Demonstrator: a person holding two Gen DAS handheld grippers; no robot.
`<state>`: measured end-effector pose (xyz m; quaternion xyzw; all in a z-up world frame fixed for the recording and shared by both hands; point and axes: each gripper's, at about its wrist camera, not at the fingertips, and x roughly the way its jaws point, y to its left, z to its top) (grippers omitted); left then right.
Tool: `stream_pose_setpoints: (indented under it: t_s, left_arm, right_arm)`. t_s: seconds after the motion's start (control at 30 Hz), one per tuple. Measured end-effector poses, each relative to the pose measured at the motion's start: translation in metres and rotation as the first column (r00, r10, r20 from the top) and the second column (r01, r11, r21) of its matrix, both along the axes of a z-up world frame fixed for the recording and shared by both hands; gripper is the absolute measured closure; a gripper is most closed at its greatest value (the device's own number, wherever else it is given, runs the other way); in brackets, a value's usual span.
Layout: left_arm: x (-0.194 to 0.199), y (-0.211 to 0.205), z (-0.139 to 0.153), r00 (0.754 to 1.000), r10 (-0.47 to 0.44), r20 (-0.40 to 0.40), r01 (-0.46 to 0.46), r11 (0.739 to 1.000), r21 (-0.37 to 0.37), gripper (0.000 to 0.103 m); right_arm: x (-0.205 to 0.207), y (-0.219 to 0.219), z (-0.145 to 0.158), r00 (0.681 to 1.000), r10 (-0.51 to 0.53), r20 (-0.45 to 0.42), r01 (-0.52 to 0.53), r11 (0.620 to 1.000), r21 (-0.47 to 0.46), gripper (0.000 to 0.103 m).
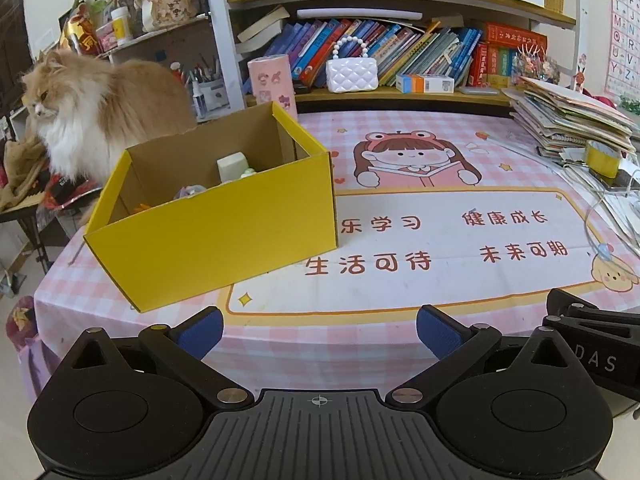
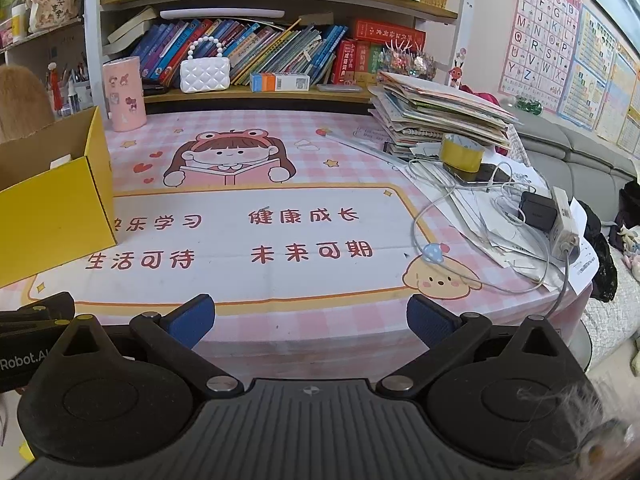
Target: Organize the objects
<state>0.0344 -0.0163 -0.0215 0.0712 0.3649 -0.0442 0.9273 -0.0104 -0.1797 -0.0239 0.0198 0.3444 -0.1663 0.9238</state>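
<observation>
The counter (image 2: 280, 320), under its pink cartoon cloth, looks nearly bare in the middle, so most of the sorting seems done. The long-haired cat (image 1: 92, 120) sits at the far left just behind the yellow cardboard box (image 1: 216, 216); it could paw inside or nudge the box toward the left edge. The box, on the left side of the counter, already holds a pale block (image 1: 232, 166) and a few small toys. At the far right, a leaning paper stack (image 2: 440, 112) with a yellow tape roll (image 2: 462, 154) and loose white cables (image 2: 460, 200) could snag a reaching tool. The left gripper (image 1: 320, 332) and right gripper (image 2: 310, 322) hover near the front edge, fingers spread wide and empty.
</observation>
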Motion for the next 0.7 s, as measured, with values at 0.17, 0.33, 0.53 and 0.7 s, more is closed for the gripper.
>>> stream_pose_setpoints:
  t_s: [0.17,0.33,0.53,0.7]
  left_arm:
    - [-0.0001,-0.0003,0.0001,1.0,0.0,0.004,0.0,1.0,0.003,0.0]
    - [0.0027,0.0003,-0.0002,1.0,0.007,0.004,-0.007,1.0,-0.002,0.0]
    - [0.0042,0.0015,0.0,1.0,0.011,0.01,-0.011,1.0,-0.016,0.0]
    - [0.0064,0.0015,-0.0002,1.0,0.007,0.009,-0.007,1.0,-0.027,0.0]
  right_arm:
    - [0.0011,0.0,0.0001,1.0,0.0,-0.002,0.0,1.0,0.0,0.0]
    - [0.0024,-0.0003,0.0003,1.0,0.002,-0.003,-0.002,1.0,-0.005,0.0]
    - [0.0051,0.0006,0.0007,1.0,0.002,-0.003,-0.002,1.0,-0.004,0.0]
    - [0.0101,0.0005,0.0,1.0,0.001,-0.016,-0.001,1.0,-0.001,0.0]
